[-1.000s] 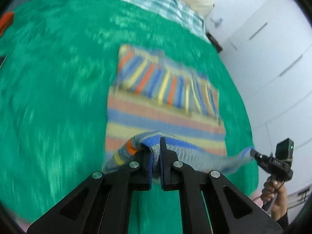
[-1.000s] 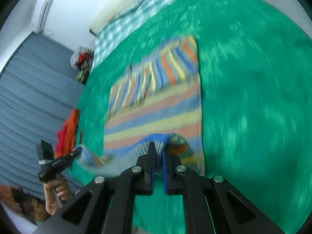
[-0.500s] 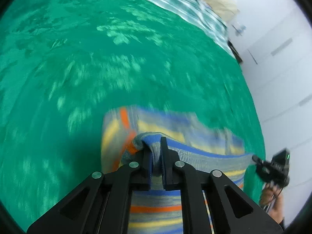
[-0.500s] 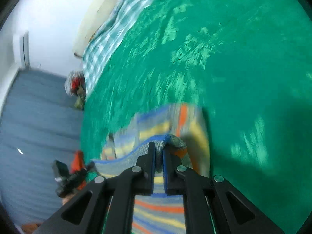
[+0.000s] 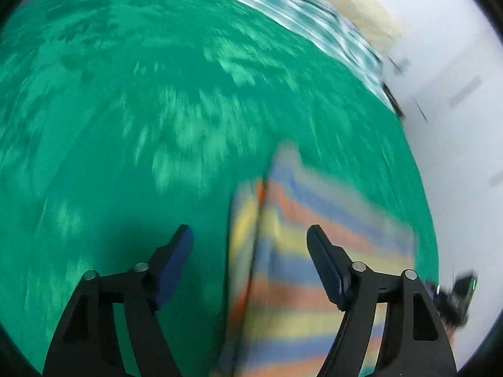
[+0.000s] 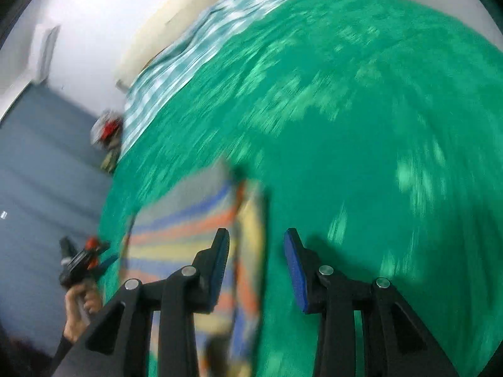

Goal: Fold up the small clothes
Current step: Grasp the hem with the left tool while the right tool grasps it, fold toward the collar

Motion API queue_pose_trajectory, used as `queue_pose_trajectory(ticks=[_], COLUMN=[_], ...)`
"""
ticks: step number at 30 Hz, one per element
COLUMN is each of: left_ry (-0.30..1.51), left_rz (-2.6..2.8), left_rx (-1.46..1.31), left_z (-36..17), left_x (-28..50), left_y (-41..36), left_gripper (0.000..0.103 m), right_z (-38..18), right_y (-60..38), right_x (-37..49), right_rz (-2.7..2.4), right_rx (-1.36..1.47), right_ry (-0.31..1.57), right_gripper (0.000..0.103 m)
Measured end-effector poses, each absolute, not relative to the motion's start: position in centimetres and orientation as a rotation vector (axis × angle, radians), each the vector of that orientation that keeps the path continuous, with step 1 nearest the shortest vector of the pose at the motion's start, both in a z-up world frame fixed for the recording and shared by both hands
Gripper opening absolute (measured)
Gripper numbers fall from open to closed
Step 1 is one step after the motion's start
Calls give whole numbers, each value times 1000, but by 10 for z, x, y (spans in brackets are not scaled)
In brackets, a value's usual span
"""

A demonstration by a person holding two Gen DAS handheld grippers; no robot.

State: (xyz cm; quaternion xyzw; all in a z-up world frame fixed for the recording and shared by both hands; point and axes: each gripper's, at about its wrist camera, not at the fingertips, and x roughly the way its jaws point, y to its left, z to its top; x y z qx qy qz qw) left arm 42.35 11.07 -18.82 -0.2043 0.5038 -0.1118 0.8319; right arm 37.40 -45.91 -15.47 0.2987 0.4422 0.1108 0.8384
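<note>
Both tongs had just been opening: the left tongs [image 5: 248, 235] stood wide apart and the right tongs [image 6: 256, 238] partly apart, nothing clamped in either. Beneath them the striped garment [image 5: 314, 245] lay folded on the green blanket [image 5: 141, 110] of the bed, its edges under the gaps between the jaws.

Left tool [image 5: 250, 248]: black angular linkage arms, round silver screws at the joints, blue pads on the inner finger faces. Right tool [image 6: 256, 251]: same black build, silver screws, blue pads. Hand [image 6: 80, 306] on a black handle with a red part; dark sleeve at the wrist.
</note>
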Motion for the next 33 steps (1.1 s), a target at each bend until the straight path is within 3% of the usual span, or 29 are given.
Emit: queue_pose_trajectory(ticks=[3, 7, 8, 9, 10, 11, 14, 17, 20, 22, 25, 28, 33], left_ry=[1086, 1103, 1104, 1110, 1127, 1131, 1149, 1209, 1279, 1288, 1297, 1184, 1006], left_rz=[-342, -352, -355, -364, -375, -385, -461, -485, -476, -470, -423, -324, -406], left_rx=[-362, -318, -322, -311, -278, -248, -173, -76, -18, -56, -103, -56, -117], left_z=[-193, -212, -215, -218, -218, -215, -194, -196, -219, -219, -204, -169, -138], left_x=[351, 316, 317, 318, 320, 319, 307, 301, 308, 310, 306, 305, 345], left_y=[105, 92, 87, 82, 78, 76, 81, 83, 70, 76, 101, 124, 91], left_gripper=[74, 71, 48, 8, 9, 8, 7, 7, 9, 16, 38, 49, 70], right_z=[-151, -159, -164, -170, -176, -180, -169, -159, -189, -203, -192, -166, -111], right_y=[-440, -404, -390, -384, -379, -375, -378, -379, -372, -368, -371, -373, -345], right_x=[322, 279, 278, 279, 280, 284, 276, 268, 275, 276, 276, 269, 316], right_rz=[327, 407, 421, 413, 403, 399, 386, 385, 337, 321, 308, 249, 286], right_rx=[589, 488, 448, 427, 412, 411, 416, 425, 388, 392, 406, 270, 81], right_ry=[988, 1039, 1049, 1060, 1073, 1094, 1156, 1185, 1283, 1301, 1283, 1249, 1067], right_gripper=[38, 38, 38, 38, 26, 4, 3, 3, 3, 3, 4, 24, 24])
